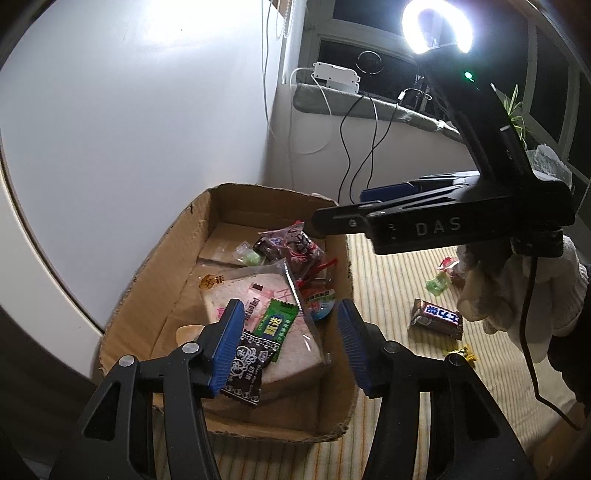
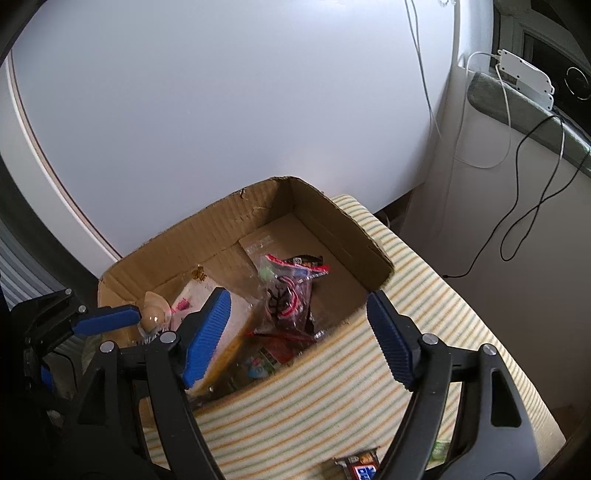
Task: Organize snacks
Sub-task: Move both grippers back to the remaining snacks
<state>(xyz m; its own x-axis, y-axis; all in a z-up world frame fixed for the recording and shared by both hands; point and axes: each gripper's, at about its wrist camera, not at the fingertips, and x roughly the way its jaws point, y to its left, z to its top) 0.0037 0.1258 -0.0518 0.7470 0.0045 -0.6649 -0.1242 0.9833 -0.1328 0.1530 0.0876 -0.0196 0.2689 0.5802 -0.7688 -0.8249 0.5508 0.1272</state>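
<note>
A cardboard box (image 1: 177,258) with its flaps torn off sits on a striped cloth (image 1: 388,288) against a white wall, and it holds most of the snacks. The biggest thing inside is a bagged bread slice (image 1: 255,306), lying flat toward the near end. On top of it rest a green sachet (image 1: 277,323) and a black patterned sachet (image 1: 245,373), the black one overhanging the bread's near edge. Farther back lies a clear bag of dark red-wrapped sweets (image 1: 295,251), with a small packet of pale green candy (image 1: 249,256) beside it and a red-and-blue wrapper (image 1: 319,299) against the right-hand wall of the box. A pale round piece (image 2: 153,314) sits in the near left corner.

The left claw (image 1: 291,347) hangs above the near end of the box, its blue pads parted about halfway, gripping nothing; the black sachet lies just under its left pad. The right claw (image 2: 299,336) hovers over the box's near rim, spread wider, also empty.

Outside the box, on the cloth to the right, a brown chocolate bar (image 1: 437,317) lies flat, with a green candy (image 1: 437,282) and a red one (image 1: 448,264) beyond it and a small yellow candy (image 1: 463,354) nearer. A gloved hand (image 1: 517,291) holds the right claw's handle under a glaring ring light (image 1: 437,26).
</note>
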